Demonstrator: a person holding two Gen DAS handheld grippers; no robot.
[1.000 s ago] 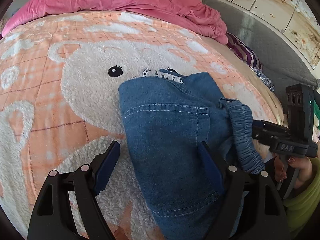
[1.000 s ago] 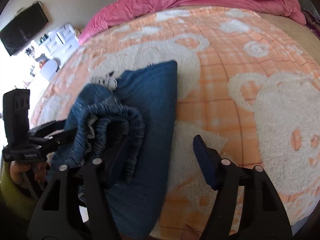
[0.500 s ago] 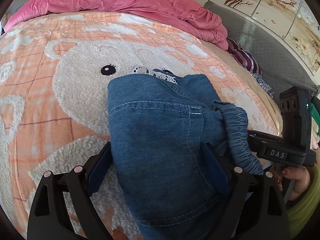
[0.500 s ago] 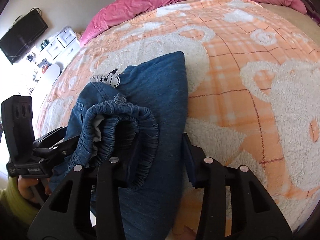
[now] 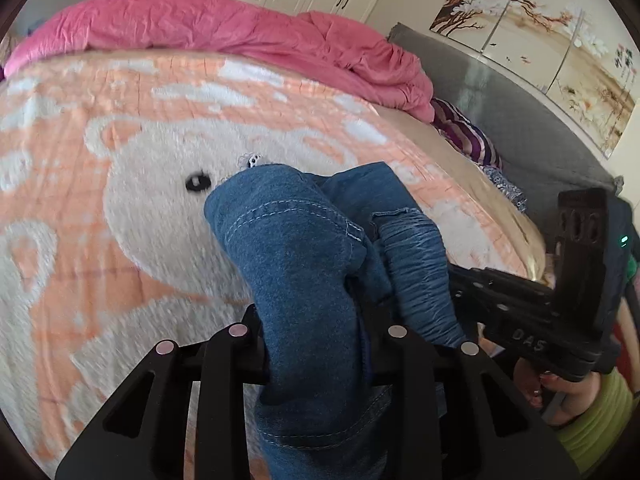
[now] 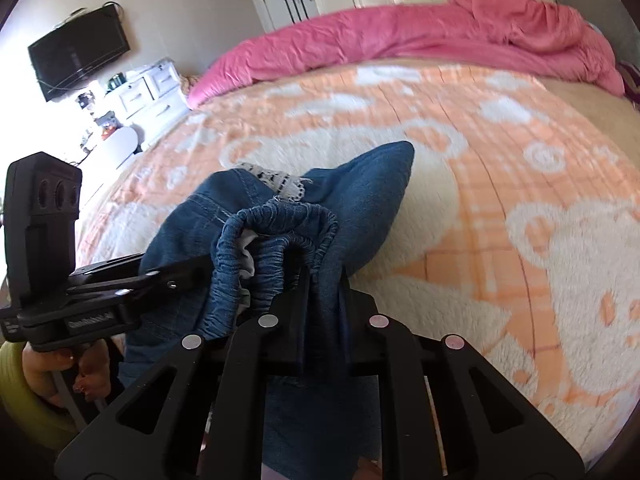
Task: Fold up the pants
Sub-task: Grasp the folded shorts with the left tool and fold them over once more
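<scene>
Both grippers have just been closing on the denim, and the folded pants (image 5: 304, 264), which lay flat on the bed a moment ago, are now bunched up and lifted off the blanket at the near end. Seen from the left wrist camera, the left gripper (image 5: 316, 320) has its jaws drawn in tight against a thick fold of the blue fabric, where half a second earlier they stood wide on either side of it; the cloth rises between the jaws and hangs down in front of them, its stitched seam curving over the top. In the right wrist view, the right gripper (image 6: 320, 292) is pinched on a narrow pleat of denim just beside the gathered elastic waistband (image 6: 276, 240), which loops up to its left. Each gripper shows in the other's camera: the right one comes in from the right edge of the left view, gripped by a hand (image 5: 560, 392) with a yellow-green sleeve, and the left one comes in from the left edge of the right view, its tips buried in the fabric. A strip of white lace trim (image 6: 280, 180) peeks out at the far end of the pants. Their far corner points away over the orange and white bear-pattern blanket (image 6: 500, 160); whether it still touches the fleece cannot be told. A rumpled pink duvet (image 5: 224, 28) lies along the far edge of the bed.
</scene>
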